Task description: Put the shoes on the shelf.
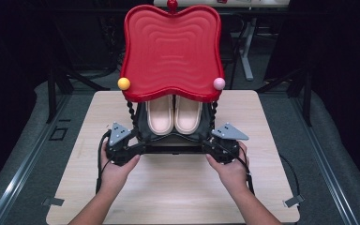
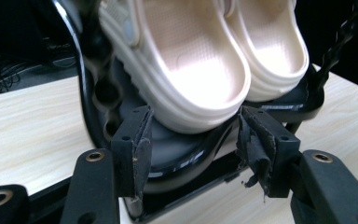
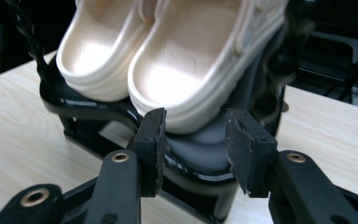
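we are holding one tool in each hand at the near side of a black rack (image 1: 173,146) that is standing in the middle of the light wooden desk (image 1: 178,197). two cream slippers (image 1: 173,115) are sitting side by side on the rack's low shelf, heels toward us. a big red tray (image 1: 171,51) is sitting on top of the rack like a roof, with a yellow ball (image 1: 123,83) and a pink ball (image 1: 219,83) at its near corners.

our left tool (image 1: 130,146) is staying at the rack's near left corner. in the left gripper view its jaws are standing wide, one on each side of the shiny black shelf edge (image 2: 191,158), and the pads are not pressing on it. our right tool (image 1: 215,146) is staying at the near right corner. in the right gripper view its jaws are also standing apart around the shelf edge (image 3: 193,161), with a gap on each side.

the desk is giving us lots of bare room near us, and some on the left and right of the rack. the twisted black posts (image 1: 131,112) are standing close beside each tool, and the red tray is hanging right over the slippers. the desk edges are well away from both tools.
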`<state>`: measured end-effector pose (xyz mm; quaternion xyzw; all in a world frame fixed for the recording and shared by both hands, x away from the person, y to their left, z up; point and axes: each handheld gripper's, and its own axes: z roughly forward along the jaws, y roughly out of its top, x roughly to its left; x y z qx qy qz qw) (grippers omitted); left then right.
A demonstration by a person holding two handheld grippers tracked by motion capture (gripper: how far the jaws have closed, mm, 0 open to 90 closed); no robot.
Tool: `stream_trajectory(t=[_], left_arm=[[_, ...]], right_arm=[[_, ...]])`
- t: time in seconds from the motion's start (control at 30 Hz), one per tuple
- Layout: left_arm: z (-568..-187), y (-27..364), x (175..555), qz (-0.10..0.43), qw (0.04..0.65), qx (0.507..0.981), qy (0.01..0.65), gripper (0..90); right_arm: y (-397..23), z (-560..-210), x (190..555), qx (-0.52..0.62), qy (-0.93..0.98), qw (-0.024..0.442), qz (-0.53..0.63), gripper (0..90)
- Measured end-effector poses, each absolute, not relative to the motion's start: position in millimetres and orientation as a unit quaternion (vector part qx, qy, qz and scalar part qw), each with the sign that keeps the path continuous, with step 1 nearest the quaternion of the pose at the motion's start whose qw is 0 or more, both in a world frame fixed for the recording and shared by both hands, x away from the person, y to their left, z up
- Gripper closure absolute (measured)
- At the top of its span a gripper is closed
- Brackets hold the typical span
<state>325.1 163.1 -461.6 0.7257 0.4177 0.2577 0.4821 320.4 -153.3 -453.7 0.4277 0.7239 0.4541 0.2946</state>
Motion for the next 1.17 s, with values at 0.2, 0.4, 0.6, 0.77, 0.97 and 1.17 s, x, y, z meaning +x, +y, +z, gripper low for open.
stream_trajectory(t=[0.2,0.4,0.6,0.77,0.97,1.17], left_arm=[[-474,182,312,0.258,0.472,0.729,0.424,44.4],[-487,203,302,0.257,0.460,0.727,0.441,44.0],[-501,220,291,0.258,0.449,0.726,0.452,43.5],[-513,228,285,0.263,0.439,0.730,0.454,43.1],[-525,236,285,0.270,0.433,0.730,0.455,42.8],[-530,238,287,0.271,0.434,0.727,0.458,42.3]], right_arm=[[-171,-462,305,0.433,0.721,0.291,0.457,55.5],[-188,-471,290,0.434,0.721,0.299,0.450,54.4],[-201,-484,277,0.443,0.721,0.296,0.443,53.5],[-208,-498,272,0.447,0.726,0.291,0.433,52.4],[-210,-511,269,0.438,0.732,0.306,0.423,52.5],[-211,-527,272,0.433,0.748,0.301,0.403,53.6]])
